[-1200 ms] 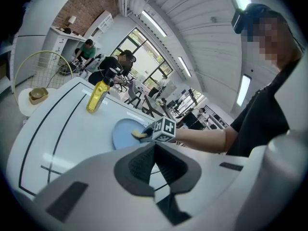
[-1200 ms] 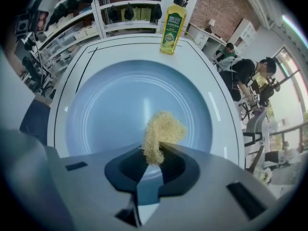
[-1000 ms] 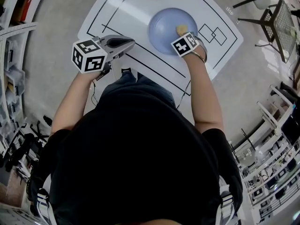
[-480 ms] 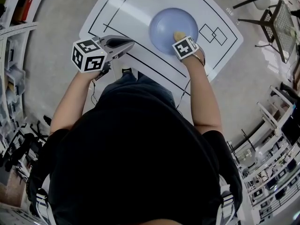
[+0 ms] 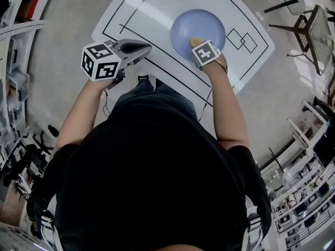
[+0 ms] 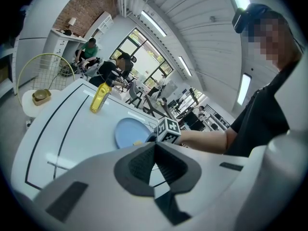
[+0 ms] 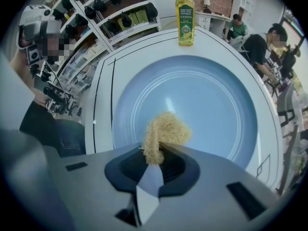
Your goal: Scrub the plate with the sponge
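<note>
Fibrous sponge [image 7: 166,129] in right tool [image 7: 154,152], over round glossy plate [image 7: 216,100].

Light: bright and even, from ceiling strips [image 6: 155,24] above the left gripper [image 6: 155,146]; windows [image 6: 144,49] beyond it washed pale.
Glare: soft sheen on plate [image 7: 168,102] ahead of the right gripper [image 7: 155,150]; pale streak on table [image 5: 137,5].
Shadows: faint, diffuse.
Distortion: heavy fisheye; dark corners in both gripper views.
Focus: sponge [image 7: 166,131] sharp; gripper bodies nearest the lens soft.
</note>
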`<move>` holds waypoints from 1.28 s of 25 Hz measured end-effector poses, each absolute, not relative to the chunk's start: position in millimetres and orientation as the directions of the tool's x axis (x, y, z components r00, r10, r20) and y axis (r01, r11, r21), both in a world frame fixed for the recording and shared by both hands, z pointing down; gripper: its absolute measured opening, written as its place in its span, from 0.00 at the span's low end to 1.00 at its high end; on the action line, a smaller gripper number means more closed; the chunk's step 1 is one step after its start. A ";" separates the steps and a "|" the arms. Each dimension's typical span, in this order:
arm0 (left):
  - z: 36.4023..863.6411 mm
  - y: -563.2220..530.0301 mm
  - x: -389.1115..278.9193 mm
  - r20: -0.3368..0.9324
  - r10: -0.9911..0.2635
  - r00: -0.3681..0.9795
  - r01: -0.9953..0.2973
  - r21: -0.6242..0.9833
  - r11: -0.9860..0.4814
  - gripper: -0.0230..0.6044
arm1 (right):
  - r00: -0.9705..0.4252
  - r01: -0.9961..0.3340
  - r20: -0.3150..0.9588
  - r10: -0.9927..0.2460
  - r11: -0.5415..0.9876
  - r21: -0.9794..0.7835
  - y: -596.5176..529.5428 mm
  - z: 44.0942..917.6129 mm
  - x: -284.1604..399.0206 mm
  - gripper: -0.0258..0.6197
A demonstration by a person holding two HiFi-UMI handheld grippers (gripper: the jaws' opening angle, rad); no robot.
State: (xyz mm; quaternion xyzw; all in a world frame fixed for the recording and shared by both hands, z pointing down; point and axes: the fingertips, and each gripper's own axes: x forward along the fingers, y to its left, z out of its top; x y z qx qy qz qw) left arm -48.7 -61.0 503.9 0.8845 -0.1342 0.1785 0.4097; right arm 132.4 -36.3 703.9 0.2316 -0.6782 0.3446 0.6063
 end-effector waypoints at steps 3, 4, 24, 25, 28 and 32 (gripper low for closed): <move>502.8 -57.0 -50.7 0.426 -0.090 0.900 -0.384 0.678 -0.627 0.05 | -0.284 -0.710 0.952 0.115 0.642 -0.289 -36.2 700.5 98.6 0.12; 502.5 -55.9 -51.1 0.427 -0.090 0.900 -0.384 0.678 -0.627 0.04 | -0.309 -0.701 0.944 0.113 0.645 -0.306 -37.5 699.8 90.5 0.12; 499.9 -46.8 -59.4 0.428 -0.118 0.896 -0.403 0.672 -0.621 0.05 | -0.346 -0.670 0.934 0.093 0.672 -0.315 -53.5 697.8 65.6 0.12; 498.6 -46.8 -58.4 0.426 -0.119 0.897 -0.402 0.672 -0.622 0.04 | -0.348 -0.670 0.933 0.095 0.671 -0.318 -52.5 696.6 66.2 0.12; 494.5 -45.9 -56.8 0.421 -0.117 0.899 -0.395 0.669 -0.630 0.05 | -0.355 -0.672 0.931 0.084 0.669 -0.317 -53.3 690.6 67.1 0.12; 491.0 -45.2 -56.7 0.421 -0.117 0.899 -0.393 0.663 -0.637 0.04 | -0.341 -0.683 0.938 0.066 0.668 -0.296 -53.8 684.8 74.3 0.12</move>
